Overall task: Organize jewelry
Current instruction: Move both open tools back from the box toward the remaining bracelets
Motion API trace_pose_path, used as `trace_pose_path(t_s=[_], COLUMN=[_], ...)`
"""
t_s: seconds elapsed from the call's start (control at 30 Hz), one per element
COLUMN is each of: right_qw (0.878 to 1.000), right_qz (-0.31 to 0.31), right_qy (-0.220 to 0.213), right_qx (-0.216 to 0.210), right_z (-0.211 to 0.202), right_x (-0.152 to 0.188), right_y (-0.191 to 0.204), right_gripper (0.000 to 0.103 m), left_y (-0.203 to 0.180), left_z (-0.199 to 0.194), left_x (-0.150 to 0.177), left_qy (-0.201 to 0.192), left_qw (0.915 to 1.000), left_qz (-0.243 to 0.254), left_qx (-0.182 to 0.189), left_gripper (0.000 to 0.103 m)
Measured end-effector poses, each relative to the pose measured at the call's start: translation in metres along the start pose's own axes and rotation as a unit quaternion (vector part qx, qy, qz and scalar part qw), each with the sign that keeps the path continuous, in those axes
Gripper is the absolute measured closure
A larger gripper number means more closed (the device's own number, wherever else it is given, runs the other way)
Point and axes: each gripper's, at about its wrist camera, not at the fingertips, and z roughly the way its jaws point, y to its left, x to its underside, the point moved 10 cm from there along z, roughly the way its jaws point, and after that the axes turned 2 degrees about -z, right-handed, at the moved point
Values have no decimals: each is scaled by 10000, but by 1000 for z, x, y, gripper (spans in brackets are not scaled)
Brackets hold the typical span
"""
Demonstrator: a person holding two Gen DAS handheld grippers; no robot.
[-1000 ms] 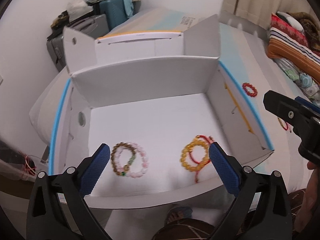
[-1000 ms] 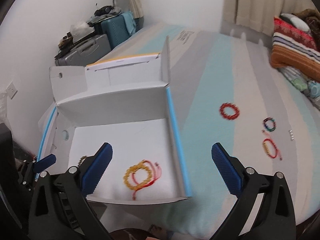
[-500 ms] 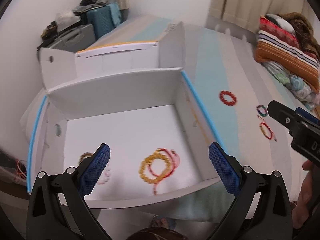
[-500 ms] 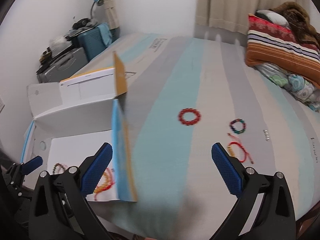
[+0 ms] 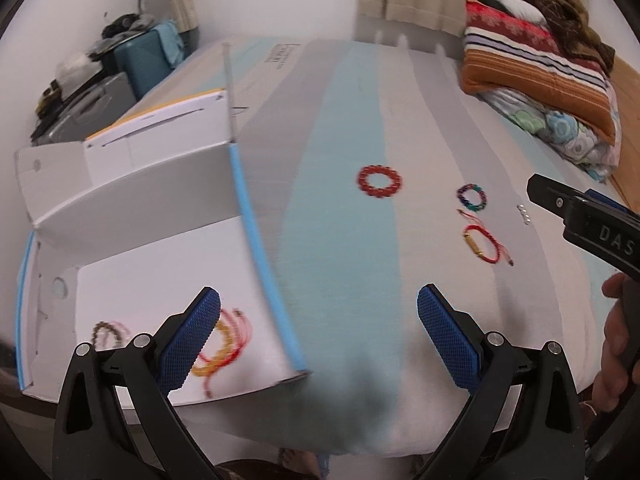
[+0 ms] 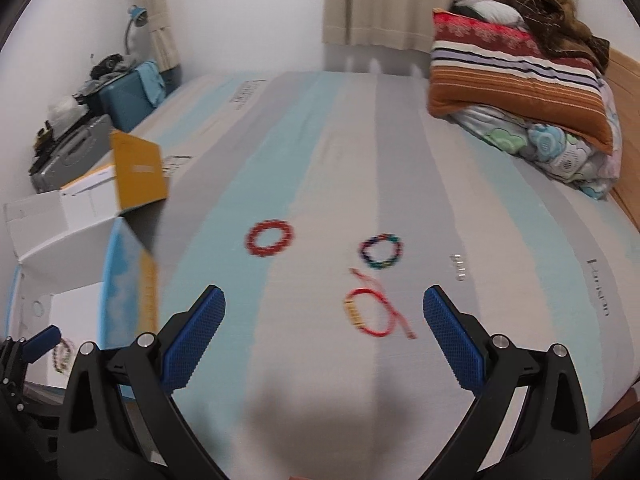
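From my left gripper [image 5: 319, 336], I see its two blue fingers spread wide apart, holding nothing. Below the left finger sits the open white cardboard box with a blue edge [image 5: 256, 224] on the striped grey and light blue bed cover [image 5: 340, 240]. Inside the box, near the front, lie a yellow bead bracelet tangled with red string [image 5: 224, 340] and a brown and pink bead bracelet [image 5: 108, 330]. Out on the cover are a red bead ring bracelet [image 5: 379, 180], a dark many-coloured bead bracelet [image 5: 472, 197] and a red cord bracelet with a gold tube [image 5: 482, 244]. My other black tool pokes in at the right edge.

From my right gripper [image 6: 324, 336], the fingers are also wide apart and empty. The red cord bracelet [image 6: 370, 312] lies between them, a little ahead. The many-coloured one [image 6: 381, 251] is just behind it, and the red bead ring [image 6: 269, 237] is off to the left. The box [image 6: 80, 240] stands at the far left. A pile of folded blankets [image 6: 520, 80] sits at the back right.
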Motion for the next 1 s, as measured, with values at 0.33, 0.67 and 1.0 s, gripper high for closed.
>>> trace_pose_path(t_s=[0.33, 0.67, 1.0], right_qw=[9996, 9961, 9907], right_qz=[55, 461, 436], right_qy=[182, 731, 1272], right_qx=[212, 153, 209], right_z=[33, 107, 161], right_x=[-4, 11, 32], right_y=[-92, -148, -170], right_gripper=[8, 8, 8], left_y=[-78, -136, -172], left_z=[34, 93, 153], left_x=[-12, -13, -9], left_qy=[77, 214, 444], left_qw=[9995, 9990, 9984], left_qz=[80, 163, 304], left_qx=[286, 343, 160], left_gripper=[6, 6, 6])
